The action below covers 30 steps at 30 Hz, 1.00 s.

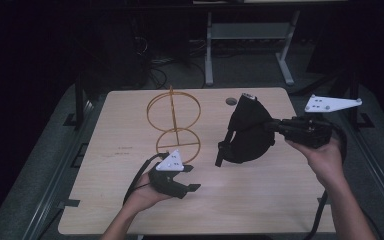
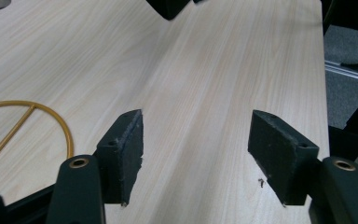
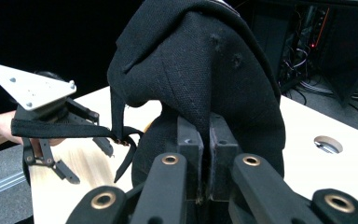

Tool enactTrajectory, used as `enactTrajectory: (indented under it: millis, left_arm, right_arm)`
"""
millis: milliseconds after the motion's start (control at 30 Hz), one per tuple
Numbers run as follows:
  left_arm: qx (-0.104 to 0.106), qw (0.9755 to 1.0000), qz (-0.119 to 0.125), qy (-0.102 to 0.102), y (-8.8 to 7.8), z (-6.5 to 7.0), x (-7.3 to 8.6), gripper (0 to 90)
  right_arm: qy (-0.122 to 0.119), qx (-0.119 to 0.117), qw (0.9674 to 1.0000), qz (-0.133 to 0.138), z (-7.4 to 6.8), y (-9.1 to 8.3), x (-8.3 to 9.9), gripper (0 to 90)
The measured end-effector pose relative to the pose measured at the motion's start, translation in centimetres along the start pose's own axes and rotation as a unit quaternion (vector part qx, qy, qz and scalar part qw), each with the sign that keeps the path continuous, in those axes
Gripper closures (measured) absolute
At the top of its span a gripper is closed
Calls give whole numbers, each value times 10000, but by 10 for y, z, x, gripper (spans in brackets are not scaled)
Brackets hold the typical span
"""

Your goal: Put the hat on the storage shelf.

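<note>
Left gripper [image 1: 192,178] low near the surface's front edge, held from below in the left hand [image 1: 142,196], jaws wide apart with nothing between them. Right gripper [image 1: 275,125] raised at right, pointing left, right hand [image 1: 320,155] under it, jaws clamped together on black fabric.

Black fabric cap [image 1: 247,131] hangs crumpled above the table, strap dangling.

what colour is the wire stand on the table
The wire stand is golden yellow, seen best in the high view, standing on the light wood table.
</note>
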State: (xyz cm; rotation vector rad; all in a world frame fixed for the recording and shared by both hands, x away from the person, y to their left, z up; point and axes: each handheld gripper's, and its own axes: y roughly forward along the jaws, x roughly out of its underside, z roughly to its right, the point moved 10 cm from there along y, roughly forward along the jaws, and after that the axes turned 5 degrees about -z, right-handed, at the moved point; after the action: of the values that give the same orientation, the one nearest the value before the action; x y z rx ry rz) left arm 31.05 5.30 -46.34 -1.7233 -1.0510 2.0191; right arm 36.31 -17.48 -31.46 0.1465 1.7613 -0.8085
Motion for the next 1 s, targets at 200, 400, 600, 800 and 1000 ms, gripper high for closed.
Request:
enactTrajectory:
  millis: [200, 400, 600, 800, 1000]
  left_arm:
    - [-16, 10000, -47, -15, 2, 0, 2, 318]
    - [-32, 10000, -85, -2, 3, -1, 5, 302]
    - [-71, 10000, -49, 7, 1, -4, 5, 298]
    - [-114, 9999, -21, -3, 0, -6, 5, 295]
    - [-99, 9999, -17, -24, 0, -6, 5, 295]
  right_arm:
    - [-4, -23, 10000, 22, 2, 3, -12, 860]
    - [-49, -34, 10000, 55, 1, 4, -26, 860]
    - [-86, -49, 9999, 76, 2, 6, -41, 860]
    - [-181, -66, 9998, 51, 2, 14, -54, 860]
    - [-259, -156, 9995, 41, -3, 23, -69, 860]
